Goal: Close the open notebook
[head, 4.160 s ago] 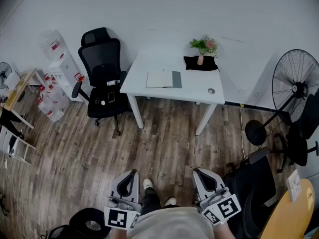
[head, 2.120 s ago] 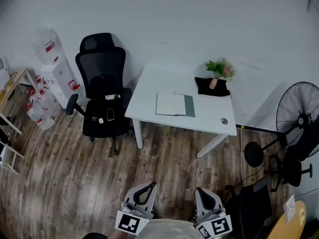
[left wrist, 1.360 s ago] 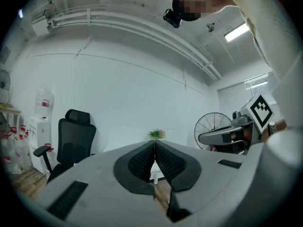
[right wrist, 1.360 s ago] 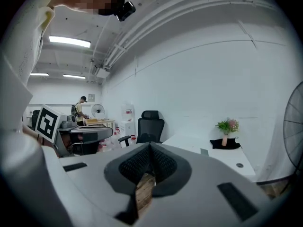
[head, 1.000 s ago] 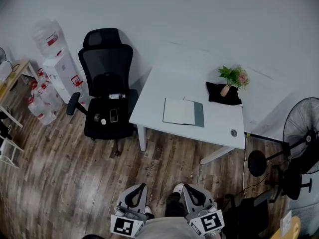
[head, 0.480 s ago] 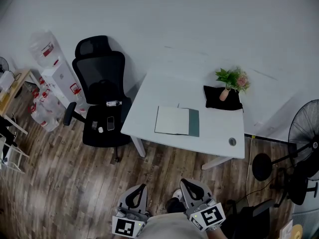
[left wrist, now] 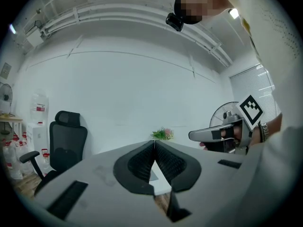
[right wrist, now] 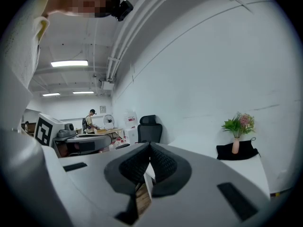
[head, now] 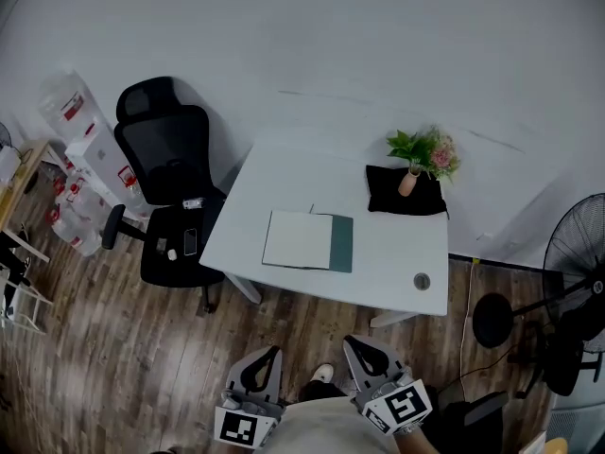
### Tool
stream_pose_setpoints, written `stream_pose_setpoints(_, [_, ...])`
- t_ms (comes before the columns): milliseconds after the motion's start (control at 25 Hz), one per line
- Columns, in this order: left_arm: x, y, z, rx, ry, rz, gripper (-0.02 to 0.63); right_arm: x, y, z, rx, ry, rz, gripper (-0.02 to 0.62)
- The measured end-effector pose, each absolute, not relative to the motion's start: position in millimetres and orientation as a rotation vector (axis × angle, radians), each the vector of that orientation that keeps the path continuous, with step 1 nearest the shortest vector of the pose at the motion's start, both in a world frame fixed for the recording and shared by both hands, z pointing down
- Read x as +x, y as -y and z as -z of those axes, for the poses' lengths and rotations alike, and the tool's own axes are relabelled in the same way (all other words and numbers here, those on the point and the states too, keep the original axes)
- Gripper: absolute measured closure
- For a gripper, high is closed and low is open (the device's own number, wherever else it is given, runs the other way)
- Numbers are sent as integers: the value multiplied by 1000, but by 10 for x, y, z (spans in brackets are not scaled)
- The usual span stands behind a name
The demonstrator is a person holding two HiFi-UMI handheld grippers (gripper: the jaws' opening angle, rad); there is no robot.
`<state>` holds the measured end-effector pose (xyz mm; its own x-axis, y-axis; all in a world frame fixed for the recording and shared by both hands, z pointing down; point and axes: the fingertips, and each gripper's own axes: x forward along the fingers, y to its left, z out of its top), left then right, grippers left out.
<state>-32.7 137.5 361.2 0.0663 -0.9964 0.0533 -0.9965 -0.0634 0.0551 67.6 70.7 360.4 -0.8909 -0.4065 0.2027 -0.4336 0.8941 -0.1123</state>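
White table (head: 378,263) is occupied by an open notebook (head: 307,241) and a vase (head: 407,183) holding flowers (head: 423,149); left gripper (left wrist: 154,142) and right gripper (right wrist: 150,144) are pressed together, empty.

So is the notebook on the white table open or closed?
Open: the notebook lies flat on the table, pale page facing up, dark cover spread out along its right side.

Notebook (head: 307,242) on table (head: 397,277) — chair (head: 168,197) left.

The grey left gripper (head: 268,353) and right gripper (head: 356,343) bear black ribbed jaws and black-and-white marker cubes (head: 401,407)
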Motion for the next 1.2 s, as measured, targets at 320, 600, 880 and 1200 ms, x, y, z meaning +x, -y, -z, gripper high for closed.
stream_pose_setpoints(320, [90, -972, -3644, 2292, 1983, -14, 594, 1253, -225, -3650, 819, 2896, -439, 594])
stream_pose_setpoints(600, [264, -517, -3581, 2407, 1867, 63, 594, 1606, -82, -3673, 976, 2865, -503, 594])
stream_pose_setpoints(880, [453, -160, -3683, 2496, 1694, -15, 594, 1794, 142, -3706, 1166, 2812, -560, 594])
stream_pose_setpoints(1200, [263, 342, -3707, 2583, 1589, -10, 594, 1733, 530, -3730, 1326, 2719, -540, 594])
